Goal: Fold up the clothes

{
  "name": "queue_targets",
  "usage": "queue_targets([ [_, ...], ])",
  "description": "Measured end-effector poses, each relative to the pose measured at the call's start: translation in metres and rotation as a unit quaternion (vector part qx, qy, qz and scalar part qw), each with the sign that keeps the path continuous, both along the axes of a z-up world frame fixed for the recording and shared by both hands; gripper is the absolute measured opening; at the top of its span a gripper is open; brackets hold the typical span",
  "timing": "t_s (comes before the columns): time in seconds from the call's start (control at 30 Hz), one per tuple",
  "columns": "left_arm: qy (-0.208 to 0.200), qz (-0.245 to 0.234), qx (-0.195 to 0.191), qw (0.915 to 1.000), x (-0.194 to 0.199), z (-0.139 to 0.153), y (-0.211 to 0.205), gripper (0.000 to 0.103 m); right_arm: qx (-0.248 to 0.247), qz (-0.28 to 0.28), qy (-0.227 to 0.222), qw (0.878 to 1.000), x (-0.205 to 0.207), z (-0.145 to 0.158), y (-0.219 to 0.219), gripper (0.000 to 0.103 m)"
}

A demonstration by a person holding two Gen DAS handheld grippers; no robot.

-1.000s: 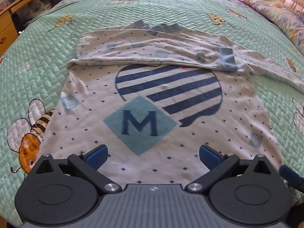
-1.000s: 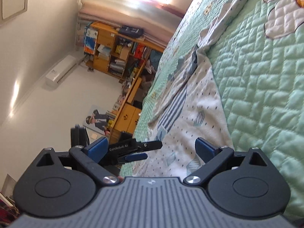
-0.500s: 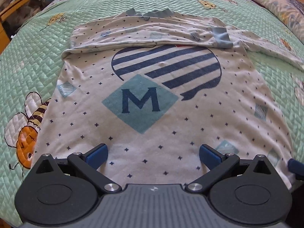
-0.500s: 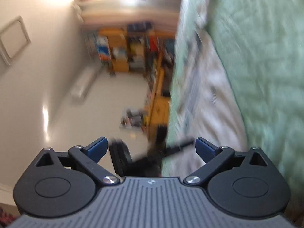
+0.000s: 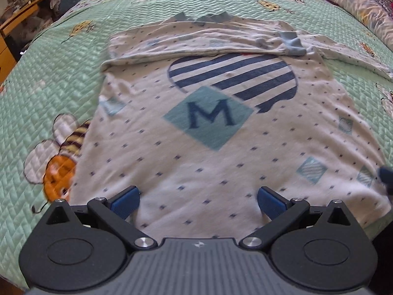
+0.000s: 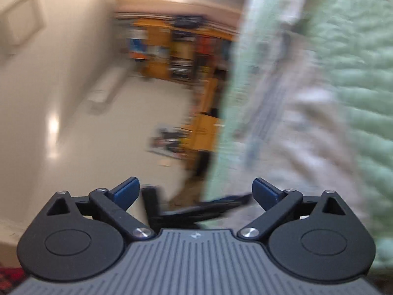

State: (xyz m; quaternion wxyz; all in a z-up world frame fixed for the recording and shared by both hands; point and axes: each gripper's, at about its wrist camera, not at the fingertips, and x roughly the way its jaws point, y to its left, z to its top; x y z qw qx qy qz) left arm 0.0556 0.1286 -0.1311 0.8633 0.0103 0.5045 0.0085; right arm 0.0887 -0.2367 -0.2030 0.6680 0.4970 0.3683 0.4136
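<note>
Shirt (image 5: pixel 216 132) lies flat on the green quilt (image 5: pixel 49 73), one sleeve folded across its chest at 12 o'clock, so we judge the hem fold is next and calls for pinching both bottom corners. Our left gripper (image 5: pixel 197 199) hovers wide and empty over the hem at 6 o'clock. Our right gripper (image 6: pixel 195 191), jaws closing on nothing, comes in level at the cloth's edge, 1 o'clock from it.

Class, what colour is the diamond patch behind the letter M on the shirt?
Teal, with a navy M on the diamond patch; the left wrist view shows it best.
</note>
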Motion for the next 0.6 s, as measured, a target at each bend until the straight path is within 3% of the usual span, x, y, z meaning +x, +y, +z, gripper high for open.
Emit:
queue_targets([
  [0.03,-0.002,-0.001,-0.003,1.0,-0.002,-0.001,0.003,0.102,-0.031,-0.009,0.008,0.999,-0.001,-0.007,-0.006,0.047],
  [0.1,-0.008,-0.006,-0.004,0.9999,-0.005,-0.003,0.004,0.102,-0.074,-0.025,0.015,0.997,-0.008,-0.013,-0.018,0.026],
  [0.17,-0.009,-0.01,0.003,0.9999,-0.005,-0.004,0.002,0.103,-0.09,-0.038,0.005,0.995,-0.014,-0.006,-0.023,0.033],
  [0.23,-0.009,-0.007,0.006,0.9999,-0.004,-0.004,0.0,0.103,-0.097,-0.045,-0.012,0.994,-0.019,0.005,-0.025,0.061],
  [0.3,-0.009,-0.005,0.006,0.9999,-0.004,-0.004,-0.001,0.103,-0.09,-0.041,-0.037,0.994,-0.022,0.02,-0.013,0.075],
  [0.37,-0.01,-0.003,0.005,0.9999,-0.004,-0.003,-0.001,0.102,-0.078,-0.032,-0.056,0.995,-0.023,0.032,0.0,0.075],
  [0.5,-0.008,0.002,0.003,1.0,-0.006,-0.002,0.0,0.103,-0.053,-0.02,-0.023,0.998,-0.014,0.012,0.003,0.074],
  [0.53,-0.008,0.002,0.004,1.0,-0.005,-0.003,0.0,0.102,-0.046,-0.028,-0.017,0.998,-0.015,0.005,-0.002,0.065],
  [0.6,-0.007,0.003,0.005,1.0,-0.005,-0.003,0.0,0.103,-0.033,-0.046,-0.004,0.998,-0.017,-0.008,-0.013,0.057],
])
